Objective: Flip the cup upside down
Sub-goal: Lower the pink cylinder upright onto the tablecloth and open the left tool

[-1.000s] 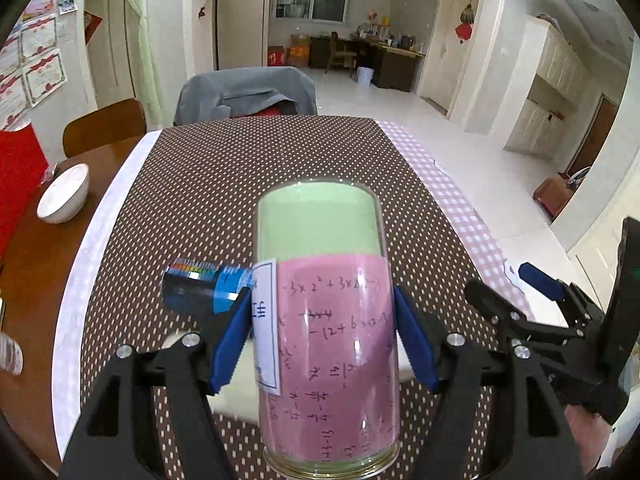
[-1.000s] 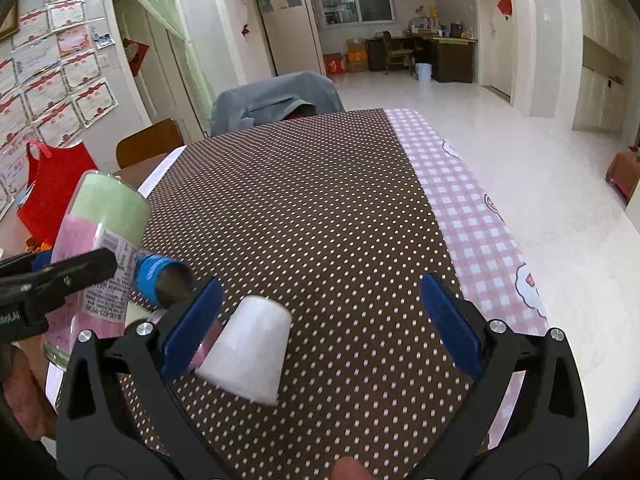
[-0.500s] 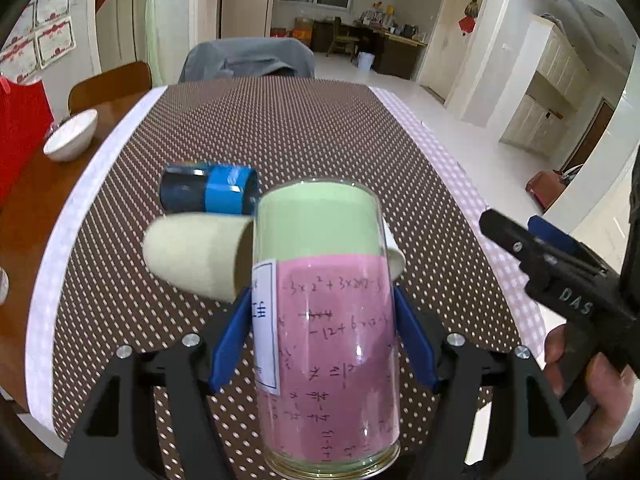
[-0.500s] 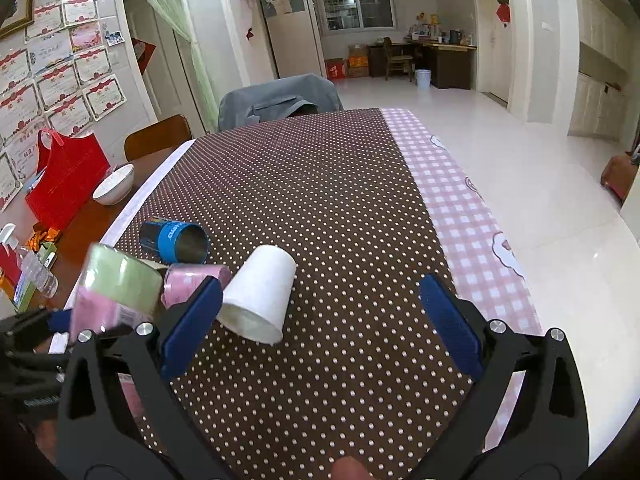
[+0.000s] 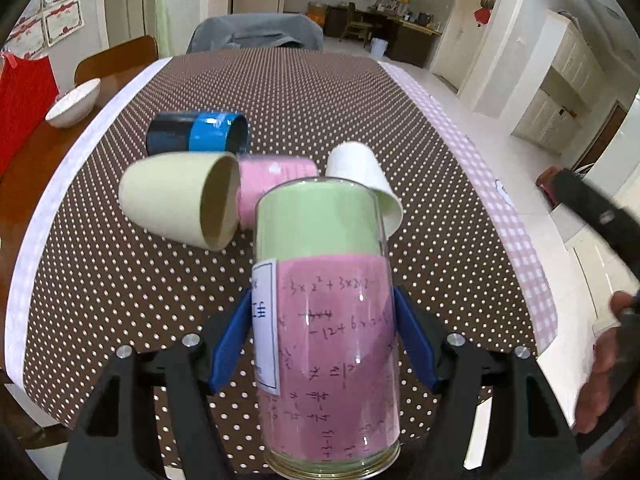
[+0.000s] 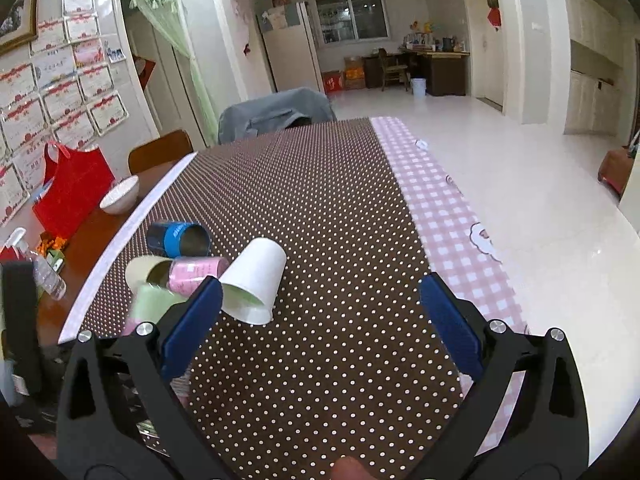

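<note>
Glass cup [image 5: 326, 320], centre frame, clamped by left gripper [image 5: 322, 342]; right gripper [image 6: 320, 320] spread apart, lower frame, over dotted tablecloth [image 6: 320, 208].

Green-and-pink glass cup [image 5: 326, 316], brown white-dotted tablecloth [image 6: 320, 208], blue-black cup [image 5: 196, 132], blue-padded tools

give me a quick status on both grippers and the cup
Left gripper shut on the glass cup, held above the table. Right gripper open, empty. Four more cups lying ahead, white paper cup nearest.
</note>
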